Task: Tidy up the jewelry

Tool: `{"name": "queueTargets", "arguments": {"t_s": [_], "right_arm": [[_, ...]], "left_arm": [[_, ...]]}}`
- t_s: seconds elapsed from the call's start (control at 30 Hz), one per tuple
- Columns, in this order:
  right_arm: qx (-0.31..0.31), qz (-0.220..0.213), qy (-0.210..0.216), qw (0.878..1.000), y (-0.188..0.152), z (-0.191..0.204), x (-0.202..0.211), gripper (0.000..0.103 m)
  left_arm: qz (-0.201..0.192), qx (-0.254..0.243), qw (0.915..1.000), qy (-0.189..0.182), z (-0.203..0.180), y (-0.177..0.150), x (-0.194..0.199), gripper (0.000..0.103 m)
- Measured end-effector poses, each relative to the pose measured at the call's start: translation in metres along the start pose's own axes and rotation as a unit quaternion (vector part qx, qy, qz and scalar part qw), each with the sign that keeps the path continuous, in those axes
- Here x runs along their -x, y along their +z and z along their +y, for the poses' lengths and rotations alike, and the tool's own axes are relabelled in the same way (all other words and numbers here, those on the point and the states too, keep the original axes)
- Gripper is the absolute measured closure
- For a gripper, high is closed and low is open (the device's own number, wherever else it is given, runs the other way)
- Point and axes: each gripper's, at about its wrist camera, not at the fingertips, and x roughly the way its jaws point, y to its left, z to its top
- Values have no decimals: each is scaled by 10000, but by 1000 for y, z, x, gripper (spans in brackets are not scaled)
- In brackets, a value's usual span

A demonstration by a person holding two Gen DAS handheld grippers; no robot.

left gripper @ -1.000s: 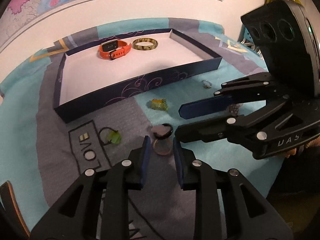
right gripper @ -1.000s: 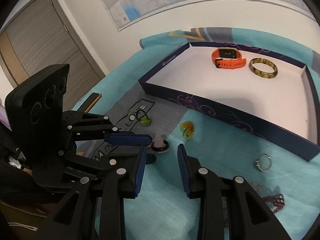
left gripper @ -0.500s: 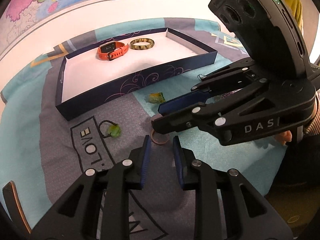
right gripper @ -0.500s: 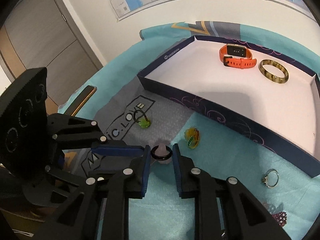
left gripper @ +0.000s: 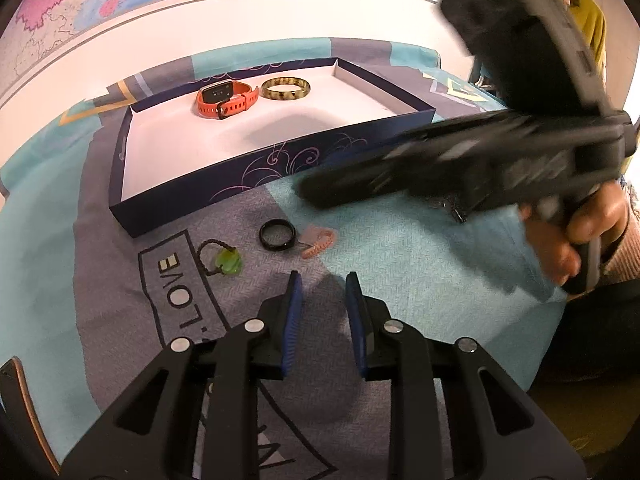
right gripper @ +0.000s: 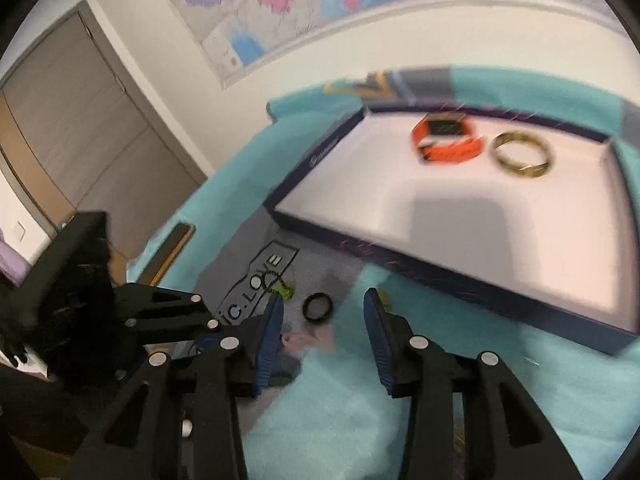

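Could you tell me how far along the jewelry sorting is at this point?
Done: the orange watch and bangle lie in the box. In hand: nothing; both hand-held grippers are empty. Left: the black ring, pink piece and green pendant remain on the cloth.

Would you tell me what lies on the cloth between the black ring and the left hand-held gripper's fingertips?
In the left wrist view, only bare grey cloth separates the black ring from the left hand-held gripper; a small pink clip lies just beside the ring.

Right claw [right gripper: 324,320] opened, apparently leaving black ring [left gripper: 277,234] off pink piece [left gripper: 318,240].
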Motion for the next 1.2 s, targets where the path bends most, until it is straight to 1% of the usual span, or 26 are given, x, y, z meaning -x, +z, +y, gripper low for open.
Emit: {"name": "queueTargets", "arguments": {"t_s": [0.07,0.1,0.13,0.17,0.27,0.37,0.57,0.67,0.73,0.77,0.8,0.83,0.87,0.9,1.0,1.1,1.2], "right_arm": [[-38,-186,-242,9995,-6,-9,23,63],[-45,-228,-435,9988,-11,-14,33,63],[-73,-242,-720,9971,-18,-21,45,63],[-125,-235,-888,9957,-23,-27,52,63],[-348,-188,-1172,9923,-40,-47,73,63],[-371,-102,-1319,9905,-50,-52,79,63],[-352,13,-1395,9896,-59,-55,71,63],[-403,30,-1359,9899,-58,-56,65,63],[-471,56,-1341,9898,-57,-59,63,63],[-514,52,-1289,9903,-58,-60,62,64],[-530,43,-1252,9907,-58,-61,62,71],[-527,31,-1205,9913,-58,-60,63,82],[-511,21,-1196,9915,-58,-59,63,88],[-469,11,-1219,9914,-57,-57,64,91],[-387,-65,-1193,9921,-55,-51,68,95],[-309,-155,-1149,9928,-52,-45,73,95],[-193,-230,-1122,9932,-48,-37,78,95]], "left_arm": [[-4,36,10000,-17,1,1,0,74],[-6,59,10000,-33,2,2,-1,71],[-8,69,10000,-38,2,3,-1,69],[-14,77,10000,-20,2,4,-2,66],[-11,120,9999,18,3,7,-5,63],[-1,183,9998,39,4,10,-7,63],[52,142,9998,138,-1,14,-11,64],[60,82,9999,39,-4,13,-9,66],[53,46,10000,24,-5,12,-7,65],[18,62,10000,44,-4,12,-6,64],[-21,111,9999,56,-2,12,-4,64],[-57,182,9998,61,2,14,-2,64],[-86,225,9997,94,5,15,-1,64],[-123,256,9995,159,8,16,1,65],[-169,319,9988,330,18,23,2,66],[-181,186,9982,534,18,28,1,68],[-200,163,9982,549,20,32,3,68]]}}
